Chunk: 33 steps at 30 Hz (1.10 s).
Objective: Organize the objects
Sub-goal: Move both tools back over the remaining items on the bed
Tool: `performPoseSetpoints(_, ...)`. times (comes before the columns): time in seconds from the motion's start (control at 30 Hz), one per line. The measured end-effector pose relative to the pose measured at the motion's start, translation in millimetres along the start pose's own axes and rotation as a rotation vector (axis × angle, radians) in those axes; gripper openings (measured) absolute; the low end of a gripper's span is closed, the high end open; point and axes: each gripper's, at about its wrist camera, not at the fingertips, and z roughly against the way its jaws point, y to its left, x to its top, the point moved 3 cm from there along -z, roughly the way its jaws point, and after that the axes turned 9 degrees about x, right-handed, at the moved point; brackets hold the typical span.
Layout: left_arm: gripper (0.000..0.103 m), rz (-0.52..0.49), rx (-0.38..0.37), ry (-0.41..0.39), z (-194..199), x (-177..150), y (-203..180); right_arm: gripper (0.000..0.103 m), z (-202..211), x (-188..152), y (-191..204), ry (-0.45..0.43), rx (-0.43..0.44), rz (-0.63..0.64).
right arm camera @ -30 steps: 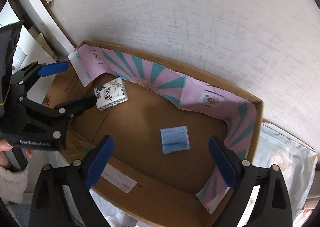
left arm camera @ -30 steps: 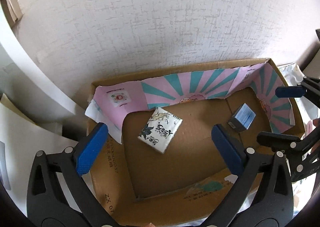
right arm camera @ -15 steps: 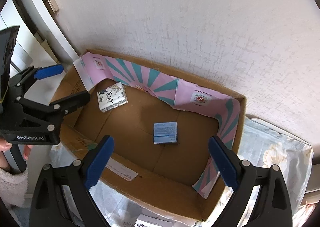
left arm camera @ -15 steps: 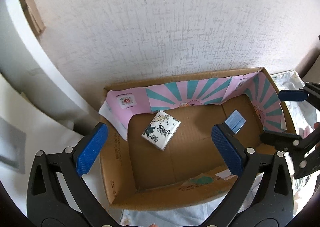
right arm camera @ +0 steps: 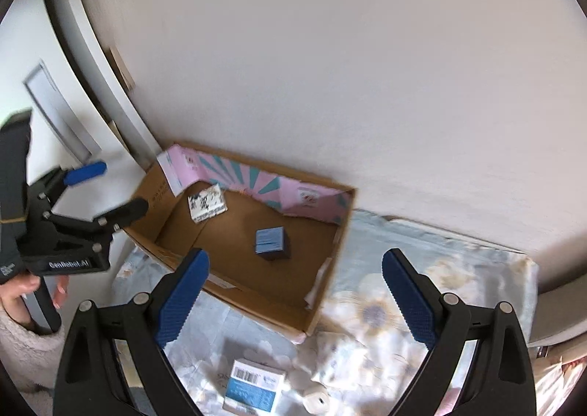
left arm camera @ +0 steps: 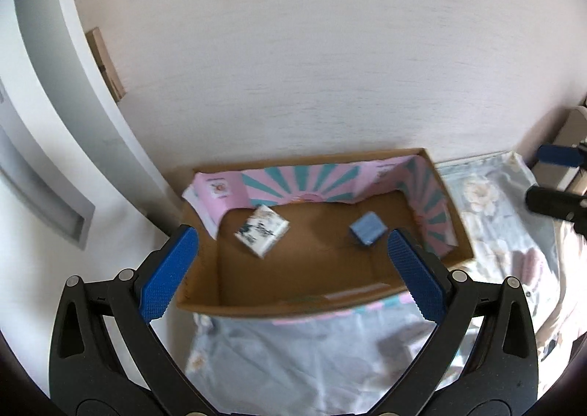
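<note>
Left wrist view showed the cardboard box (left arm camera: 205,302) holding a white packet (left arm camera: 262,230) and a small blue box (left arm camera: 368,229), well apart. Both the left gripper (left arm camera: 293,280) and right gripper (right arm camera: 293,296) were spread, empty. Only the right wrist view showed a barcoded blue-and-white box (right arm camera: 255,388) outside on the floral cloth (right arm camera: 422,269).

— What are the surfaces made of?
— My left gripper (left arm camera: 291,274) and right gripper (right arm camera: 293,293) are matt black plastic with ribbed blue pads (right arm camera: 182,296). The cardboard box (right arm camera: 258,309) is raw, matt brown, lined with printed pink paper (left arm camera: 293,183).
— And beneath?
— Soft floral cloth (right arm camera: 433,280); behind, a rough white wall (left arm camera: 312,60).
</note>
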Motion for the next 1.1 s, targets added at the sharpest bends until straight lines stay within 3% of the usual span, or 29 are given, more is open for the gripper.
performPoseSetpoints(0.17, 0.103, 0.015, -0.024, 0.005, 22, -16, -22, 0.094, 53, -19, -12, -0.075, -0.035, 0.025)
performPoseSetpoints(0.43, 0.103, 0.024, -0.025, 0.033, 40, -58, -66, 0.094, 85, -74, -43, -0.080, -0.074, -0.044)
performPoseSetpoints(0.9, 0.103, 0.058, -0.037, 0.155, 16, -146, -141, 0.094, 74, -195, -79, -0.036, -0.126, -0.202)
performPoseSetpoints(1.1, 0.102, 0.036, -0.027, 0.180, 4, -168, -167, 0.082, 61, -233, -95, -0.013, -0.130, -0.269)
